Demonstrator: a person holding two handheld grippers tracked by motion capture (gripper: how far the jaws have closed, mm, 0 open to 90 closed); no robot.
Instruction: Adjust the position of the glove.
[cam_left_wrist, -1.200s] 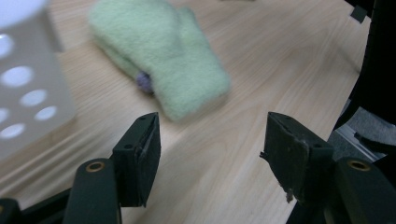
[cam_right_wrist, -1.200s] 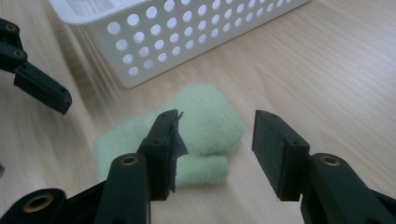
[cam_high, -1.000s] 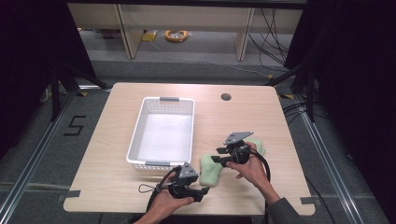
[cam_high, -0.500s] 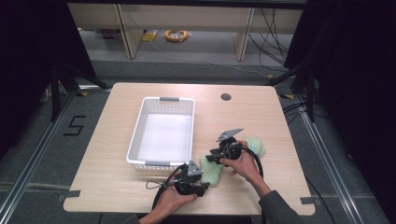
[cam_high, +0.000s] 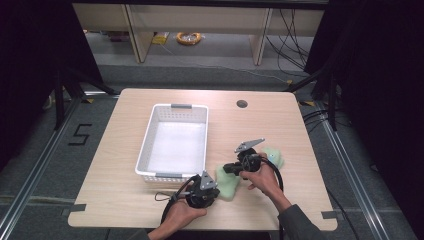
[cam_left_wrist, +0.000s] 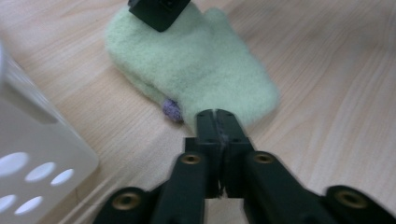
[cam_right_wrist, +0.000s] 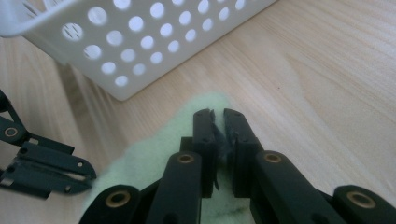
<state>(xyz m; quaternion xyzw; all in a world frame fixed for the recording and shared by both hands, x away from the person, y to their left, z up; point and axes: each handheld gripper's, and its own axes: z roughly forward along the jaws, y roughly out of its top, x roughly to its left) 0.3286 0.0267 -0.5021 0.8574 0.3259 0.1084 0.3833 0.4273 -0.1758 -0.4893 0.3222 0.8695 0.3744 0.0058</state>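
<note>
A pale green fuzzy mitten (cam_high: 226, 184) lies flat on the wooden table, right of the basket's near corner. My left gripper (cam_high: 217, 187) comes in from its near side. Its jaws have just been closing and stand shut (cam_left_wrist: 217, 115), with the mitten's (cam_left_wrist: 196, 70) near edge pinched between them. My right gripper (cam_high: 228, 169) reaches in from the far side. Its jaws have also just been closing, and its tips (cam_right_wrist: 218, 114) now pinch a fold of the mitten (cam_right_wrist: 149, 163). A small purple tuft (cam_left_wrist: 172, 109) sticks out at the mitten's edge.
A white perforated basket (cam_high: 172, 106) stands empty to the left of both grippers, its corner close to them (cam_left_wrist: 28, 154) (cam_right_wrist: 140, 46). More green fabric (cam_high: 274, 157) shows beyond the right hand; I cannot tell whether it is a separate piece. A round hole (cam_high: 242, 104) marks the far tabletop.
The right gripper has shifted slightly left onto the mitten and the left gripper slightly right toward it. Both pairs of jaws have closed.
</note>
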